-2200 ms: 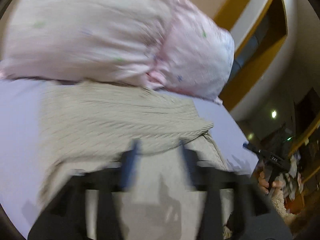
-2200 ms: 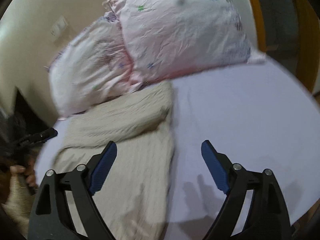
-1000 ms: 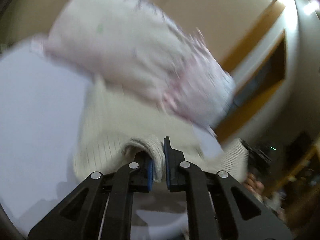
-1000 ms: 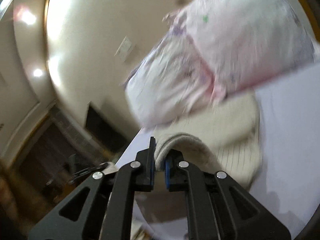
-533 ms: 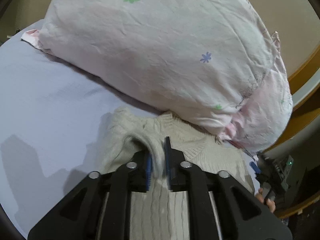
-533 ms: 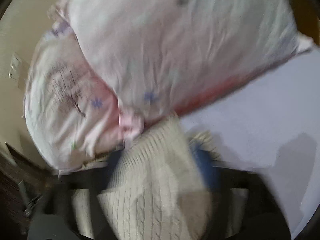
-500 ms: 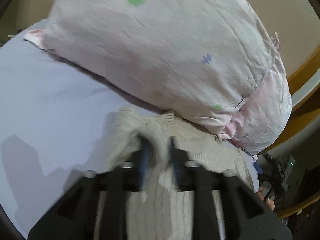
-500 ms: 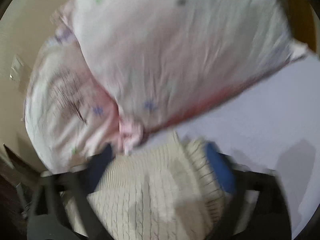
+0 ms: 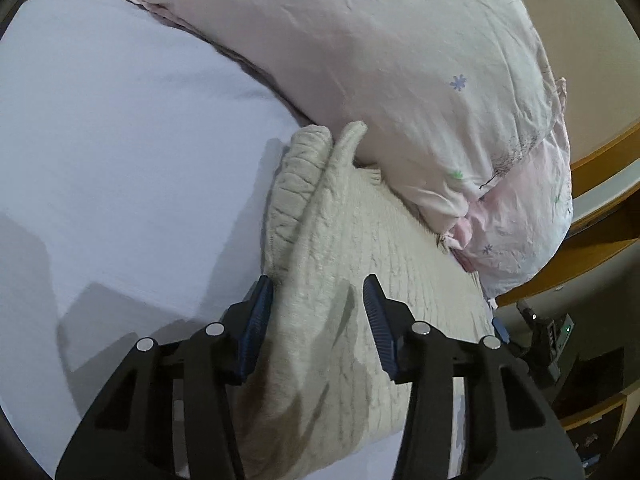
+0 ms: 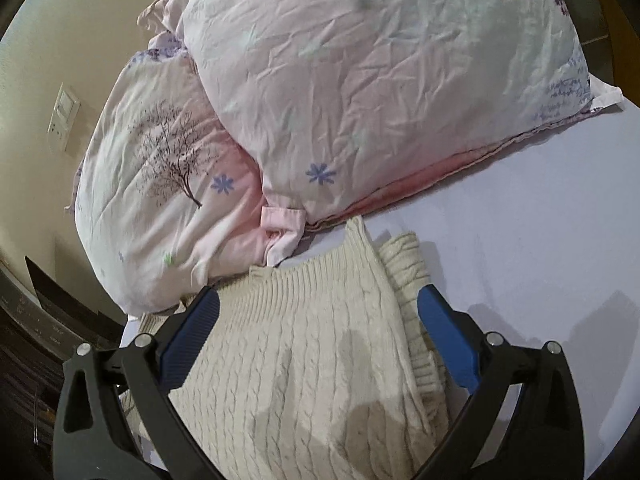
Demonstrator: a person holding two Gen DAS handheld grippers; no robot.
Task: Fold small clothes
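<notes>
A cream cable-knit sweater (image 9: 352,280) lies folded on the pale lilac bed sheet (image 9: 120,160), its far edge against the pillows. My left gripper (image 9: 318,304) is open just above the sweater's near part, holding nothing. In the right wrist view the same sweater (image 10: 304,360) fills the lower middle. My right gripper (image 10: 318,312) is wide open over it, its blue pads either side of the knit, holding nothing.
Two pale pink flowered pillows (image 9: 400,80) lie stacked behind the sweater; they also show in the right wrist view (image 10: 360,100). A wooden bed frame (image 9: 600,160) runs at the right. A wall switch (image 10: 64,116) is on the beige wall.
Both grippers were shut on the sweater's edge, carried it over toward the pillows, and have opened and let it go. The sweater now lies folded.
</notes>
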